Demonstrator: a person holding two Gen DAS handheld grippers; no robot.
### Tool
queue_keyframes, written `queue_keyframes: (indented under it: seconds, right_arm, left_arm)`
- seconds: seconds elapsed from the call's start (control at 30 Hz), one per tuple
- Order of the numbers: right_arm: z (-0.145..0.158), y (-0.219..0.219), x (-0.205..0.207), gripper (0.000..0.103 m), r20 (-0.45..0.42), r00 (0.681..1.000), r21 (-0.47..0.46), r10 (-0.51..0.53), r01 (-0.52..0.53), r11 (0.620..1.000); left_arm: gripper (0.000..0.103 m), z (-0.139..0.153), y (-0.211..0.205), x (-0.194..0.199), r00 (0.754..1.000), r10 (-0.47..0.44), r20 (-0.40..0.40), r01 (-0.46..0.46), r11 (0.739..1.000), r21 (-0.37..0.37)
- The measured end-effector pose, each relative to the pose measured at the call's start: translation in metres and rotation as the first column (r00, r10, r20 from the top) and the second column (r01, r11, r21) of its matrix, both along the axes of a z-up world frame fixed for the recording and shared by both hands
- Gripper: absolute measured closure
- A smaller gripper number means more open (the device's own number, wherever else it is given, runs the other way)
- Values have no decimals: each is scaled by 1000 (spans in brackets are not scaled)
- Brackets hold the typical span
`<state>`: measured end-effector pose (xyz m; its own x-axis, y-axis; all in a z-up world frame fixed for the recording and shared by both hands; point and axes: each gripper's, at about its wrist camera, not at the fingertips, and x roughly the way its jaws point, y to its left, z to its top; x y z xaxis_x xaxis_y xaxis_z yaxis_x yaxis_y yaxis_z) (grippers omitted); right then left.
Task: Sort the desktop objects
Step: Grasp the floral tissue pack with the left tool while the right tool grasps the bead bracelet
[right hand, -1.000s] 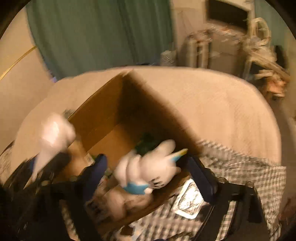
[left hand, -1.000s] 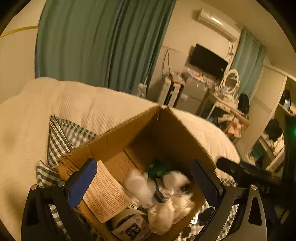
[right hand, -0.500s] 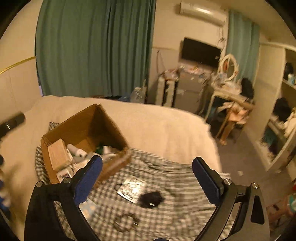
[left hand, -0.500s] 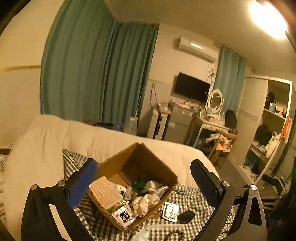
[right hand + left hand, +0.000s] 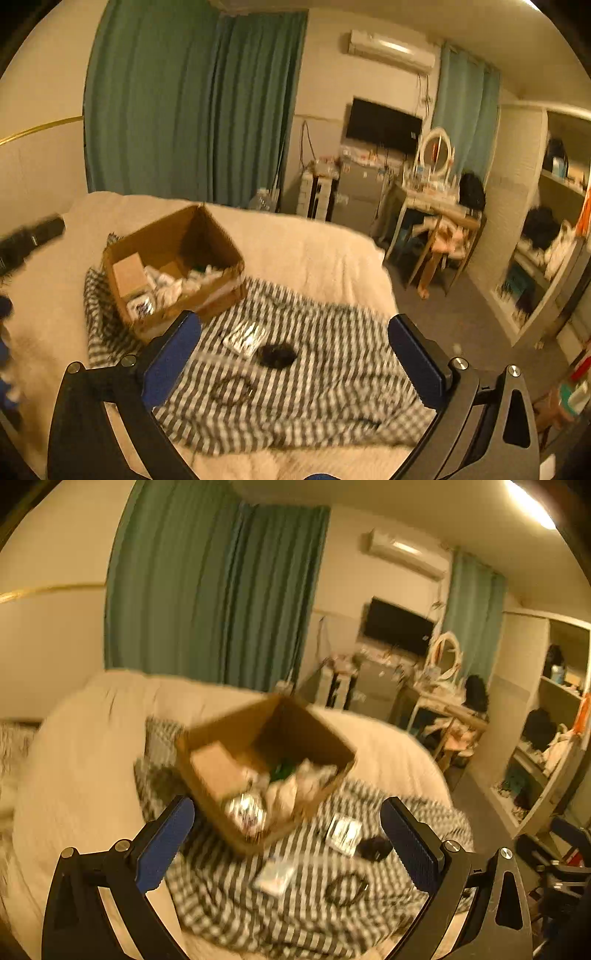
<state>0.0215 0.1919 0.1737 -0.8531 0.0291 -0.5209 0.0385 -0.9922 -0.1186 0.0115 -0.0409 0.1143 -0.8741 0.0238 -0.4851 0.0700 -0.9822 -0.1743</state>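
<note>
We've pulled both grippers back from the cardboard box (image 5: 173, 266); the white plush is gone from the right gripper (image 5: 293, 354)
Right jaws have just been opening, nothing between them; left gripper (image 5: 286, 843) gapes empty too; box sits on the checked cloth (image 5: 332, 369), full of bits

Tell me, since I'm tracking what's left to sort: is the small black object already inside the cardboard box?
No, the small black object lies on the checked cloth, outside the cardboard box.

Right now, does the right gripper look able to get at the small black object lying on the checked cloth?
Probably yes. The right gripper is open and empty, and the black object lies uncovered on the checked cloth ahead of it, with nothing in between.
</note>
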Motion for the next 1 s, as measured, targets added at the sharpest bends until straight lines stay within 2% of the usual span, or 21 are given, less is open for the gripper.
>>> queue_keyframes:
  seconds: [0.17,0.27,0.33,0.4,0.5,0.63,0.67,0.73,0.77,0.83,0.9,1.0]
  right_arm:
    - [-45,1,24,1,25,1000,-55,6,-5,998]
    - [-75,2,37,0,45,999,-75,6,-3,997]
    - [-99,2,43,0,77,997,-88,10,-3,996]
    - [-116,2,45,0,101,995,-91,8,1,996]
    - [-141,5,44,0,126,992,-95,2,10,995]
    - [-162,11,40,0,121,993,-125,-3,19,992]
    - [-167,10,39,0,112,994,-116,-3,16,993]
    - [-177,6,36,0,117,993,-84,6,4,996]
    - [-180,4,34,0,125,992,-71,12,-3,997]
    - [-186,2,29,0,144,989,-55,32,-24,998]
    - [-190,5,24,0,159,987,-55,31,-22,998]
    - [-195,12,14,0,180,984,-84,12,4,996]
  left_arm:
    - [0,-73,8,8,998,11,54,-14,999,53]
    - [0,-114,12,8,992,21,122,-31,997,77]
    - [0,-136,18,2,984,49,171,-54,998,21]
    - [0,-142,23,-6,983,42,181,-37,999,-26]
    - [0,-153,23,-18,971,29,238,-35,999,20]
    - [0,-170,21,-38,952,69,298,-61,998,-36]
    - [0,-178,20,-44,942,69,330,-61,998,-33]
    - [0,-190,15,-61,917,47,397,-61,998,22]
    - [0,-192,15,-68,912,44,409,-63,997,33]
    - [0,-189,17,-82,926,50,373,-67,997,34]
    - [0,-184,24,-92,946,15,323,-21,1000,16]
    - [0,-192,28,-102,947,-22,322,26,1000,-10]
